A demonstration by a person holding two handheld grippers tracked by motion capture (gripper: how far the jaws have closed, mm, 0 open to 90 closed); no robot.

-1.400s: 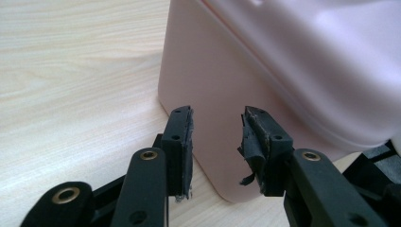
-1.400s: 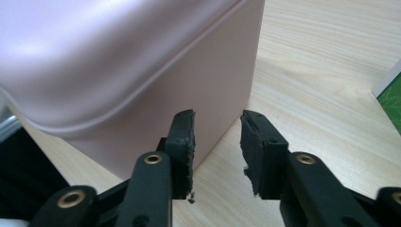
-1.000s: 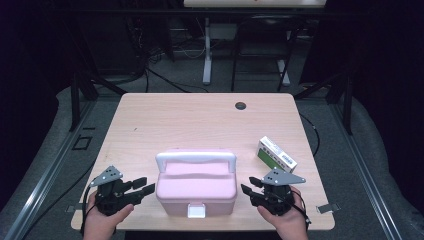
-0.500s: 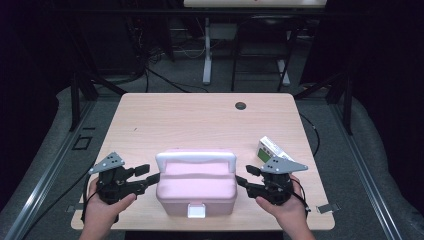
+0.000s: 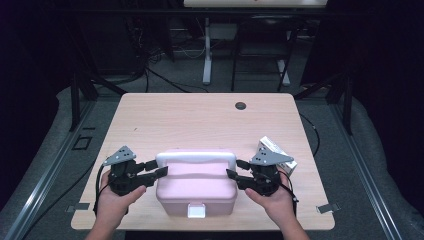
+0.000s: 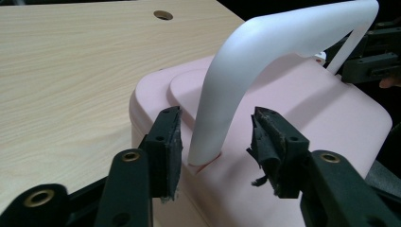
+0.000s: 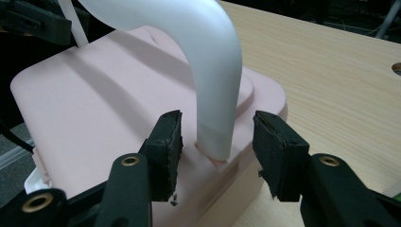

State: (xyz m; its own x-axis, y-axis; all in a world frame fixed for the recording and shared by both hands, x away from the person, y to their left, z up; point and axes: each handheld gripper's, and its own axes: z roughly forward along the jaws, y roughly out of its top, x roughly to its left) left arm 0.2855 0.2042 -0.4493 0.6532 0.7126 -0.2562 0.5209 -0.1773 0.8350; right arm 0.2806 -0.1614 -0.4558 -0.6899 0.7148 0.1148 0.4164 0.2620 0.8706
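At the near edge of the tabletop (image 5: 200,120), centred between the two hands: one pink box (image 5: 196,192) with a lid, rounded corners, and a white latch tab (image 5: 196,211) on its front face. White handle (image 5: 196,159), arched and standing upright across the lid, its two feet set into the box's left and right ends. Left tool (image 5: 156,169), held in the person's left hand (image 5: 117,197), points at the left end of the box; in the left gripper view its jaws stand apart on either side of the handle's left foot (image 6: 208,142), with a gap to the foot on both sides (the pads look frayed at their lower edges). Right tool (image 5: 236,170), held in the right hand (image 5: 275,200), mirrors it at the right end; in the right gripper view its jaws are likewise spread around the handle's right foot (image 7: 216,132), not closed on it. Small white and green carton (image 5: 272,148), lying on the tabletop just behind the right tool, partly covered by that tool's grey plate. Round dark hole (image 5: 241,105) near the tabletop's far edge, well apart from the box. Cables and stand legs on the floor (image 5: 170,80) beyond the tabletop.
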